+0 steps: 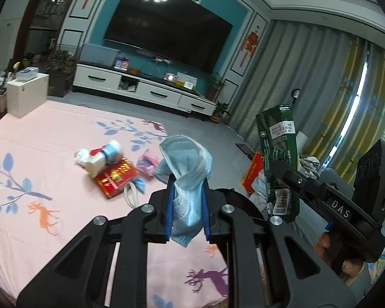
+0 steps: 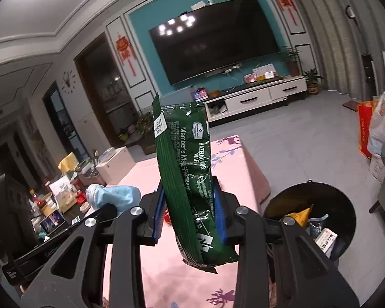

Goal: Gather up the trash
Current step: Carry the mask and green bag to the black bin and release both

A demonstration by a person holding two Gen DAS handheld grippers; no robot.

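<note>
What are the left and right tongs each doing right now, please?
Left tongs: shut on the mask.
Right tongs: shut on the green wrapper.

Bin (image 2: 290, 200) mouth unobstructed; trash heap (image 1: 110, 169) blocks tabletop.

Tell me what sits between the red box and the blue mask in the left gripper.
In the left wrist view, a small pink wrapper lies on the pink cloth, between the red box and the blue mask clamped in the left gripper.
</note>
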